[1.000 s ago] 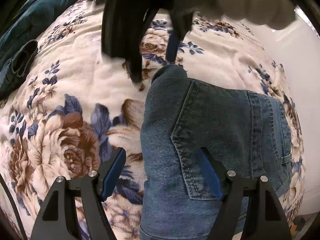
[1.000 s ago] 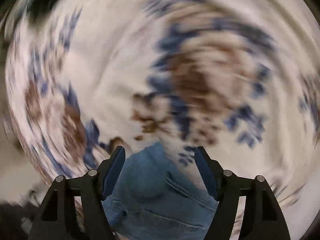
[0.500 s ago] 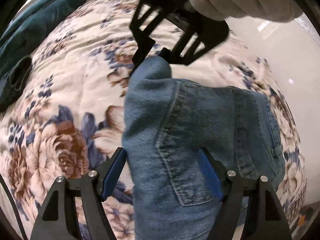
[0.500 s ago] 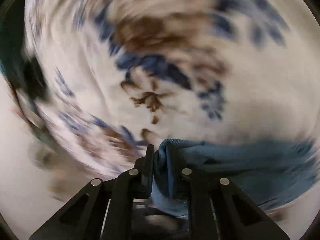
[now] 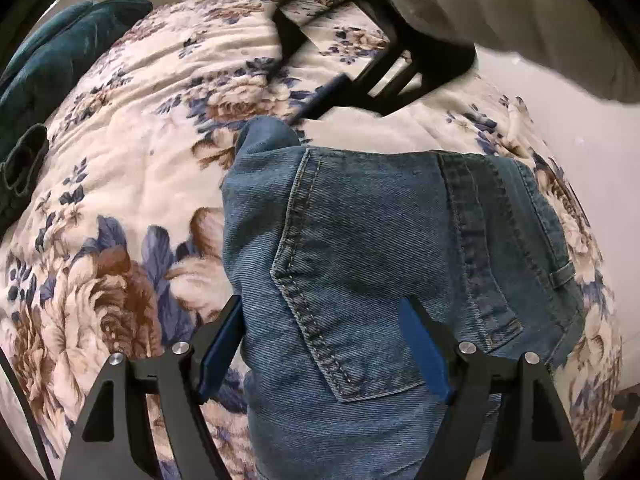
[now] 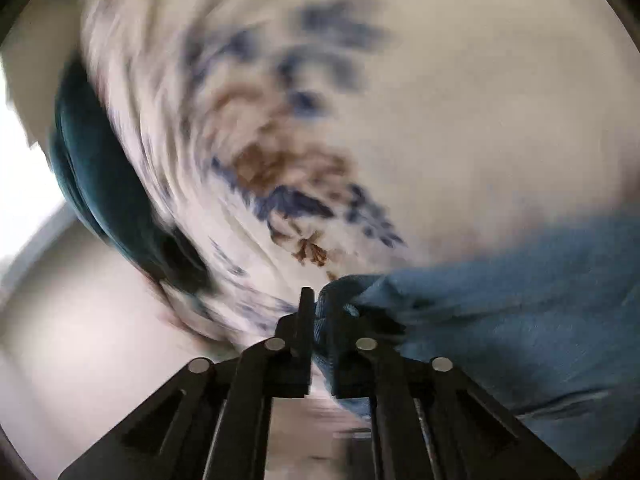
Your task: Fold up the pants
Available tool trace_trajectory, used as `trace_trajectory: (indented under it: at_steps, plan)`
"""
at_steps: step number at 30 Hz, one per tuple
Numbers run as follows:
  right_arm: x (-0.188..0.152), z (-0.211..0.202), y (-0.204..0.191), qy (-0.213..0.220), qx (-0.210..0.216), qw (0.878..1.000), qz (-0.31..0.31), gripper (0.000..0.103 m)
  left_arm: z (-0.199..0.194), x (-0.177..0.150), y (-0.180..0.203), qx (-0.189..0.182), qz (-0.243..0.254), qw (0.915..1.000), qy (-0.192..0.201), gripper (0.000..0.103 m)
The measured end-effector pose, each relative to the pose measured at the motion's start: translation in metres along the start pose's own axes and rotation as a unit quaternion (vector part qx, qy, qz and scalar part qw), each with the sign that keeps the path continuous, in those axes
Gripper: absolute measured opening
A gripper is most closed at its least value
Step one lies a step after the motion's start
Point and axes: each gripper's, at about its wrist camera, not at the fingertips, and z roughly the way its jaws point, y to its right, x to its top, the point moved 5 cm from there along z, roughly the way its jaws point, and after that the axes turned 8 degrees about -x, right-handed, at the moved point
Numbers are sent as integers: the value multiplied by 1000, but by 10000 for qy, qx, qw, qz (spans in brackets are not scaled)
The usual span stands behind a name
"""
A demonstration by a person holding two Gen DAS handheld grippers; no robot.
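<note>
Denim is what I work with: the jeans (image 5: 392, 264) lie folded on the bed (image 5: 132, 168), back pocket (image 5: 360, 280) up. My left gripper (image 5: 324, 356) hovers over that pocket, jaws spread wide and pressing on nothing. Beyond the pocket, at the far corner of the jeans, my right gripper (image 6: 322, 320) has swung in from the bedspread and clamped a bunched fold of denim; its jaws have just been easing open again, yet cloth is pinched between them. A teal blanket (image 5: 48, 76) sits well beyond the pocket, at the bed's far edge. With that corner caught, I judge the next fold can be drawn over.
</note>
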Motion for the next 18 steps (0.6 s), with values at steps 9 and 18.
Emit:
trace_trajectory:
  at_steps: [9, 18]
  plan:
    - [-23, 58, -47, -408, -2635, 9419, -2044, 22, 3, 0, -8, -47, -259, 9994, -246, 76]
    - [-14, 16, -42, -124, -1889, 9674, -1684, 32, -5, -2, -13, -337, -337, 9980, -407, 77]
